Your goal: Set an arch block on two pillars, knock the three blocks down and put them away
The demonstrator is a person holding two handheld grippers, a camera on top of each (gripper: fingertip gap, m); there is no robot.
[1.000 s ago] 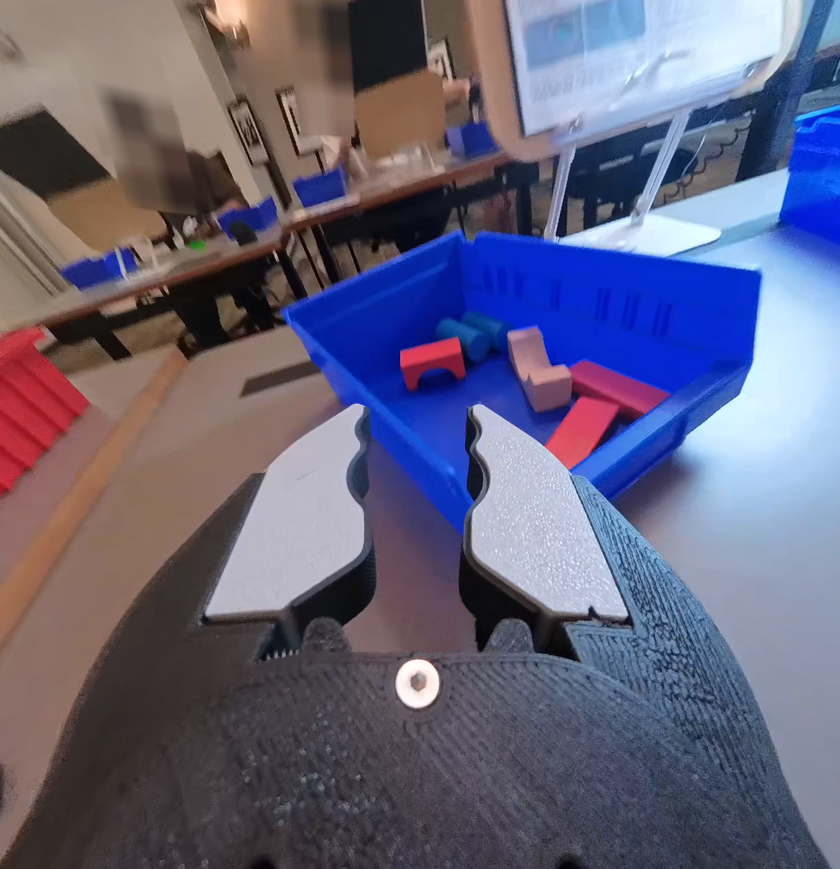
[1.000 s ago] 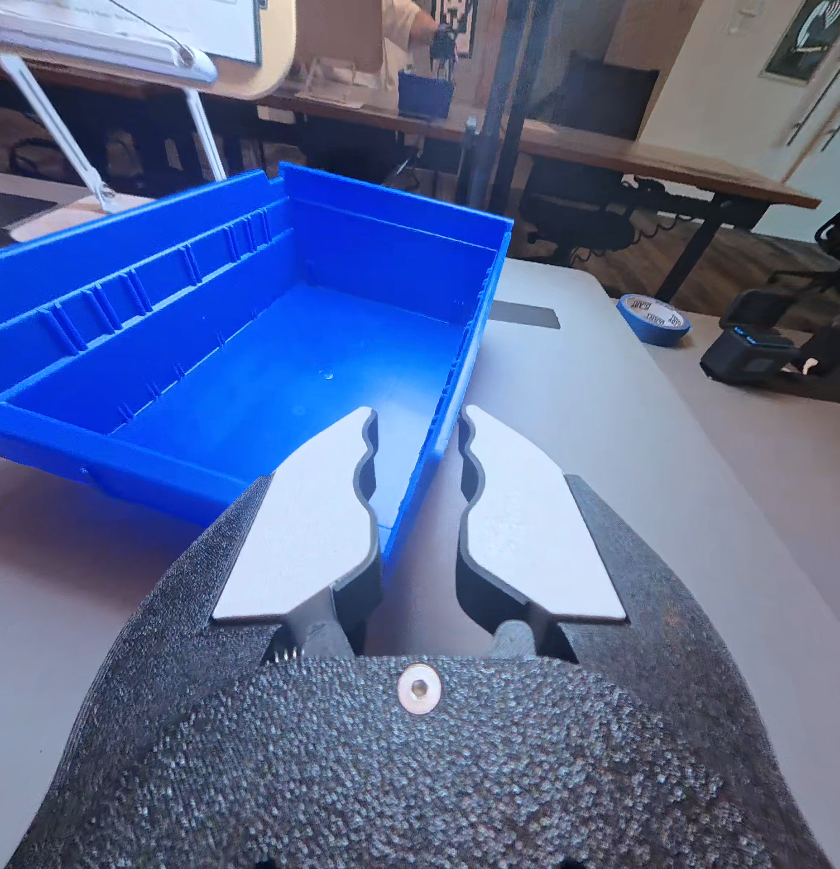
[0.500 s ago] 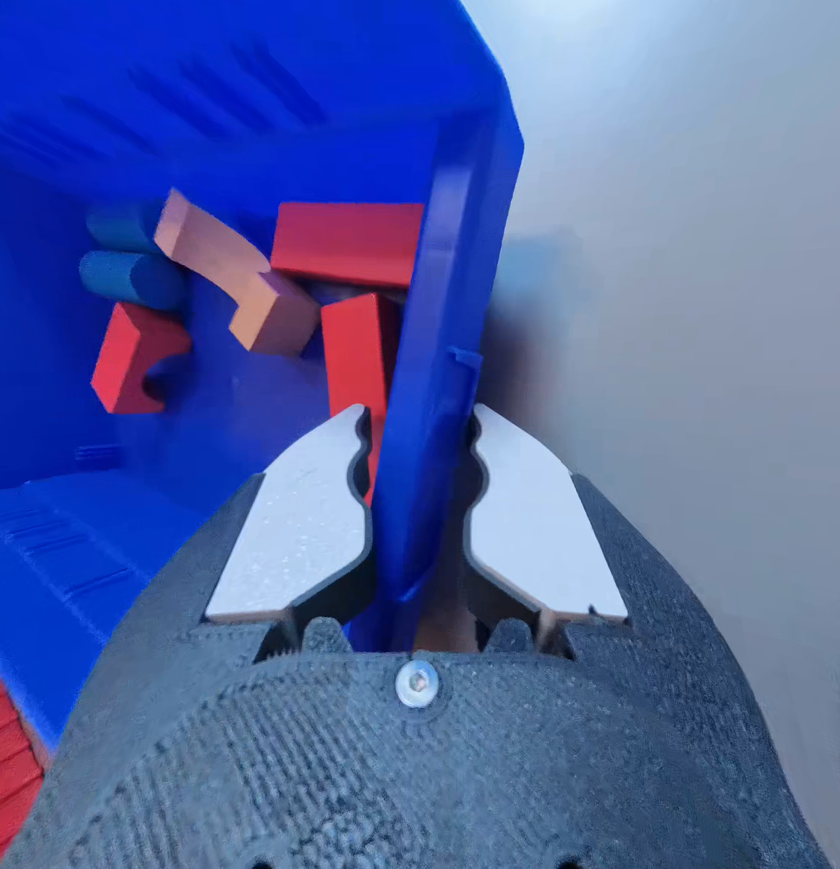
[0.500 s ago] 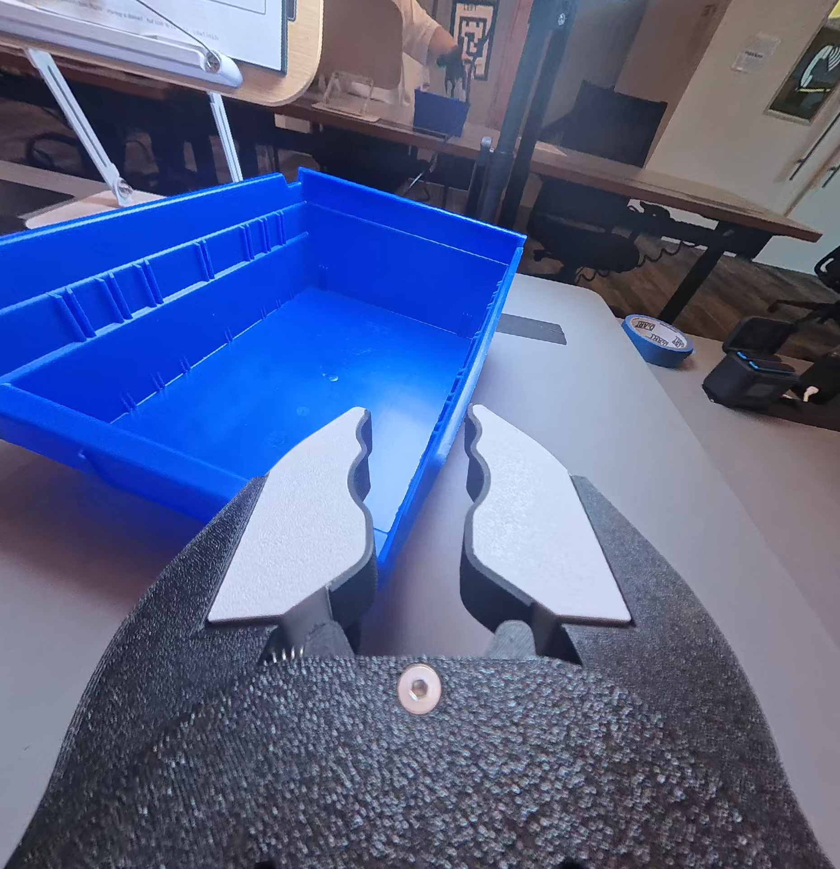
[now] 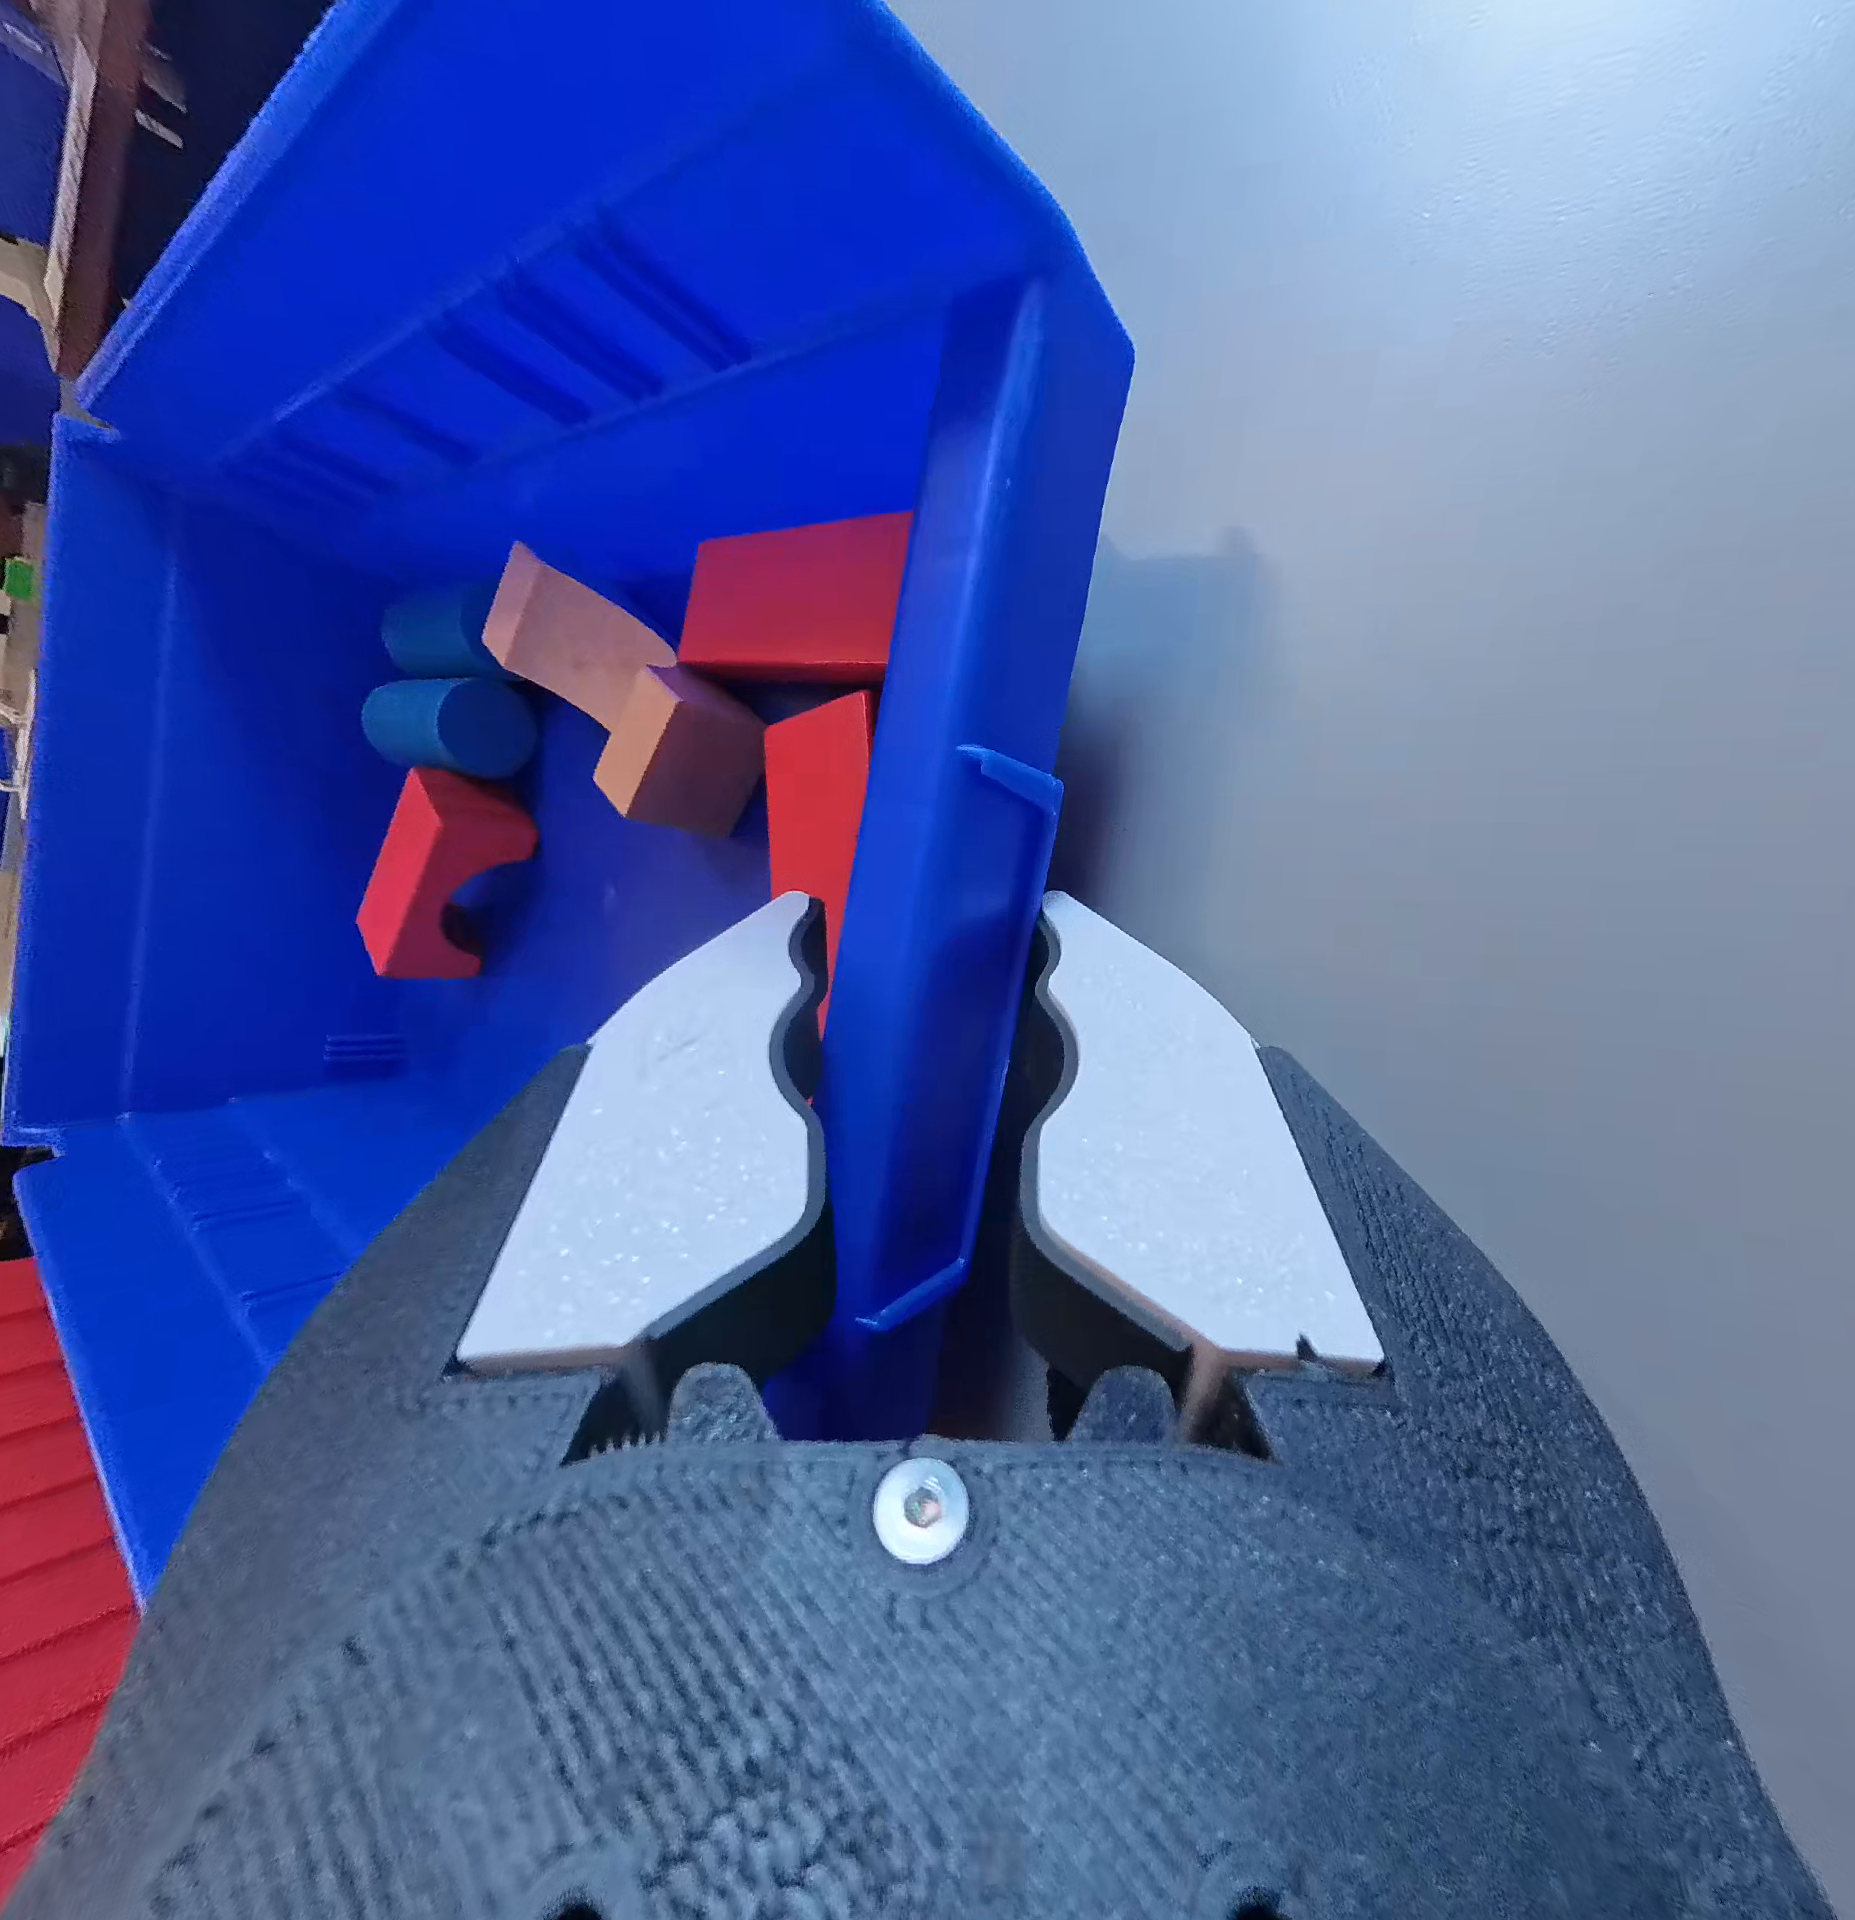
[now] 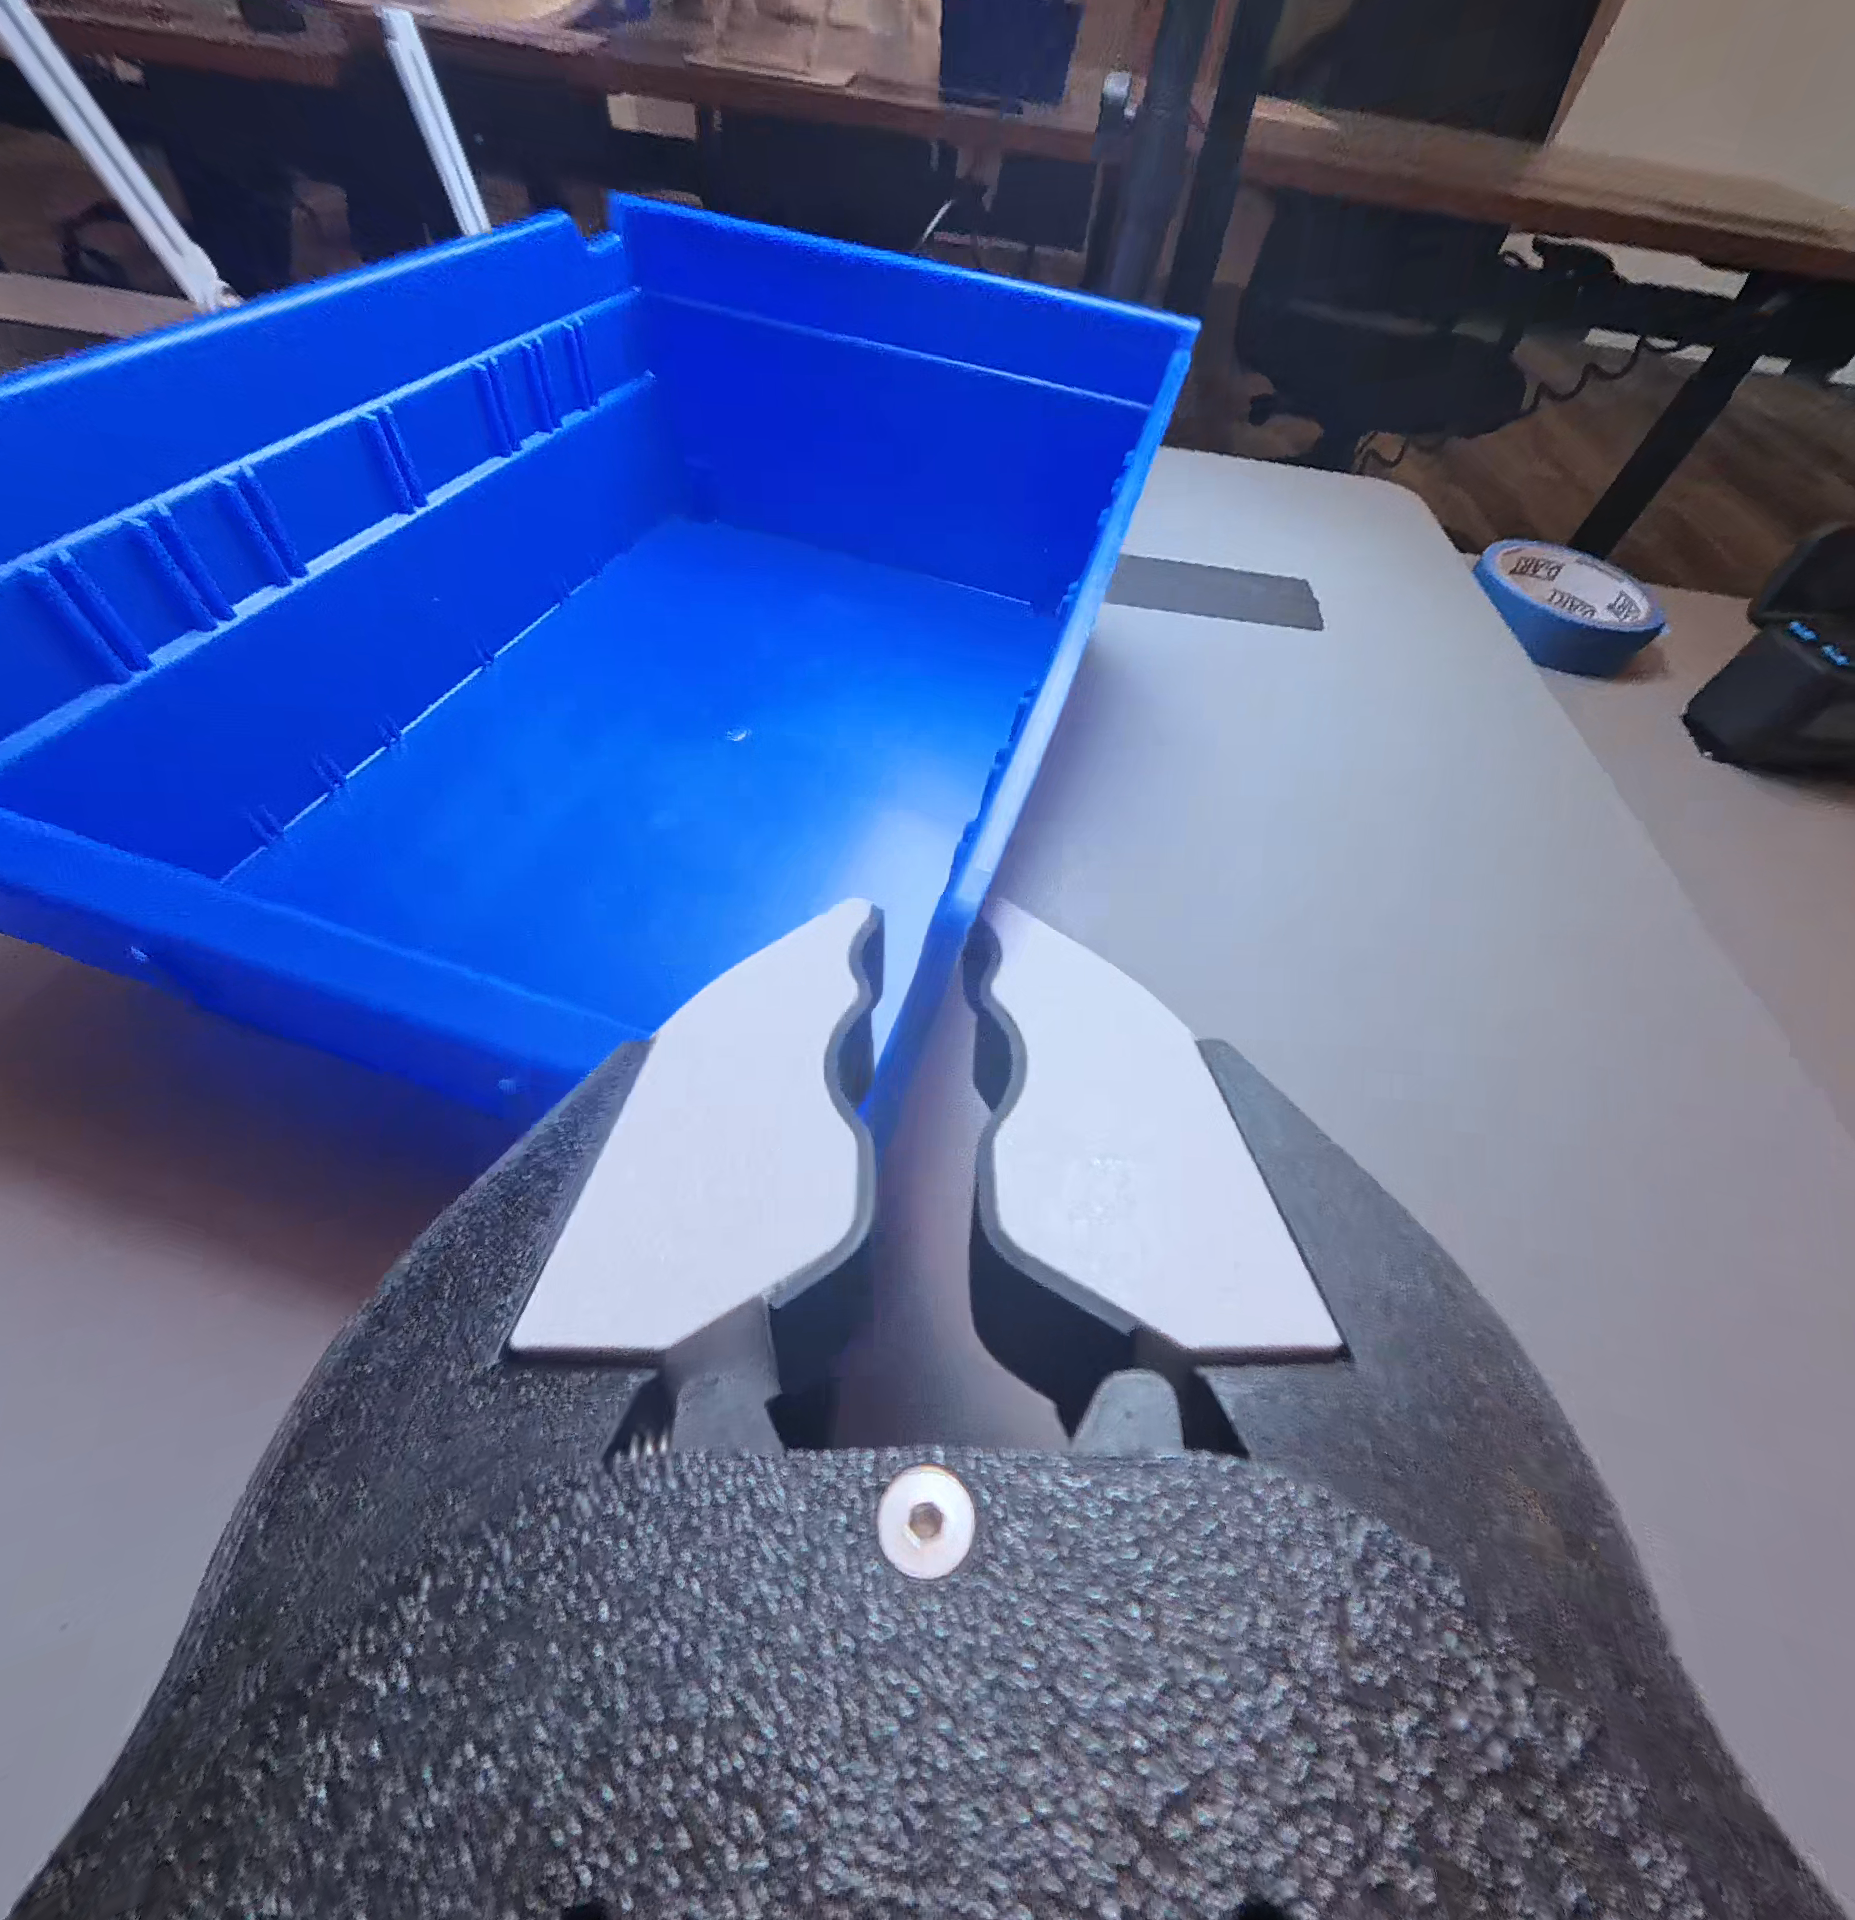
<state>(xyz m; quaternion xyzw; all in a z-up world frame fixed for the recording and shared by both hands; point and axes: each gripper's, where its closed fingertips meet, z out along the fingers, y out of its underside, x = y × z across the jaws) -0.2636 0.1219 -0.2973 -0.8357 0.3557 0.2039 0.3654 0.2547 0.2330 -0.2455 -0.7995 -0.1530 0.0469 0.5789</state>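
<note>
Over the last second the left gripper (image 5: 928, 914) has swung from a stand-off view of the filled blue bin (image 5: 279, 727) to a straddling position over its low front wall (image 5: 944, 935). One finger sits inside the bin and one outside. The jaws are spread, with the wall between them; whether the pads already touch the plastic cannot be confirmed from this angle.

The task blocks lie loose on the bin floor:
- a red arch block (image 5: 435, 878), on its side, near the far corner;
- two blue cylinders (image 5: 450, 725), side by side, touching a tan notched block (image 5: 632, 707);
- two red rectangular blocks (image 5: 798, 613), against the front wall.

The right gripper (image 6: 923, 935) has closed in on the empty blue bin (image 6: 590, 727). Its jaws have narrowed but remain parted, with the corner of the bin's side rim (image 6: 944, 935) entering the gap (no firm pinch is evident).

Assessment: nothing is built yet on the grey table (image 6: 1370, 935). Both grippers appear set to seize a bin edge, probably to reposition or tip the bins before a block is withdrawn. A roll of blue tape (image 6: 1572, 608) and a dark device (image 6: 1796, 696) lie well apart to the right.
</note>
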